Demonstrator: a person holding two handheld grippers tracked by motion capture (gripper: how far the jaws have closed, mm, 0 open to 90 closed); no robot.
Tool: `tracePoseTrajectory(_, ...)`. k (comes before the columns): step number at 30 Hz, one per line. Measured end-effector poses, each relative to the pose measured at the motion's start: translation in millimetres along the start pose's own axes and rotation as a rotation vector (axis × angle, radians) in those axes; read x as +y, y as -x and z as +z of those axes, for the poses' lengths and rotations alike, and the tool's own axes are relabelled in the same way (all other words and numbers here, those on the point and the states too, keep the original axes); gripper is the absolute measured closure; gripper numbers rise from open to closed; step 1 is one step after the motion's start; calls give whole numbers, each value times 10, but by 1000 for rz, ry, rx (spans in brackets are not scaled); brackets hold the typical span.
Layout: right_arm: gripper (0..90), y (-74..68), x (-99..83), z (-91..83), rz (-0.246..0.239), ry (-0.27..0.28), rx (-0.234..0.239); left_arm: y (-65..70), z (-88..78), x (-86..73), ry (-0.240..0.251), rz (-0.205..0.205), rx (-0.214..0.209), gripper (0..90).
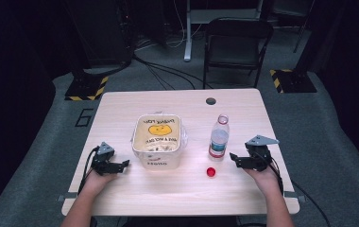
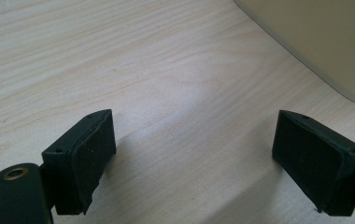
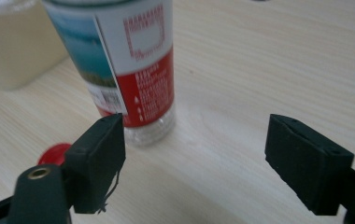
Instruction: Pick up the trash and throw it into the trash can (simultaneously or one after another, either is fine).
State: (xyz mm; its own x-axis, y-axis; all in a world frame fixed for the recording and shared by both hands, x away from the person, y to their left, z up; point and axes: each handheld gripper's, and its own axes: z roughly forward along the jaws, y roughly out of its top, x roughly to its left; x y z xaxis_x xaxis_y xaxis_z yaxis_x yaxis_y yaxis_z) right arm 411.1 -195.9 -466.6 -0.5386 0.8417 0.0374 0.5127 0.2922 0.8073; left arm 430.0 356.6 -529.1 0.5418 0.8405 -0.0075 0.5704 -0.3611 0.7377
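Left gripper (image 1: 125, 163): lying low on the table's left side, jaws standing wide apart with nothing but bare wood between them, pointing toward the tub
Tub (image 1: 159, 139): a pale square container sitting left of the table's middle, just beside the left gripper's jaws; a printed sheet with a yellow round face is lying over its top, so what is inside cannot be told
Bottle (image 1: 219, 138): a clear plastic bottle with a red, white and blue label, standing upright right of the tub and apart from it, its neck uncapped; whether it is holding liquid cannot be told
Cap (image 1: 210, 172): a small red cap lying on the wood just in front of the bottle, not touching it
Right gripper (image 1: 233, 158): resting on the table's right side, jaws spread and gripping nothing, aimed at the bottle's lower half with the bottle near the left jaw, untouched
Table (image 1: 272, 123): light wood grain, carrying a round cable hole near its far edge
Room: grey carpet running under the table, a black folding chair (image 1: 236, 45) standing beyond it, cables trailing across the floor, yellow-and-black striped bases sitting at both far corners
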Motion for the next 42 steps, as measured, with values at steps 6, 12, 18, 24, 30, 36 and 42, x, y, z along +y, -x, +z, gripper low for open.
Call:
tracePoseTrajectory(6,140,-84,103,-8,-19,4,22,-10,11,10,-3,13,-16,130)
tracePoseTrajectory(12,105,-176,206,0,-19,52,34,7,-5,-8,1,15,-22,130)
tracePoseTrajectory(18,48,-277,266,19,-51,50,41,-1,30,23,4,16,-16,131)
tracePoseTrajectory(24,11,-325,330,26,-52,71,41,12,11,15,-5,16,-18,130)
tracePoseTrajectory(30,0,-372,401,78,-70,84,40,11,13,16,-4,16,-21,131)
tracePoseTrajectory(36,0,-381,444,153,-43,102,43,16,15,7,5,20,-21,131)
tracePoseTrajectory(42,0,-421,518,234,-43,91,47,13,15,10,3,24,-25,131)
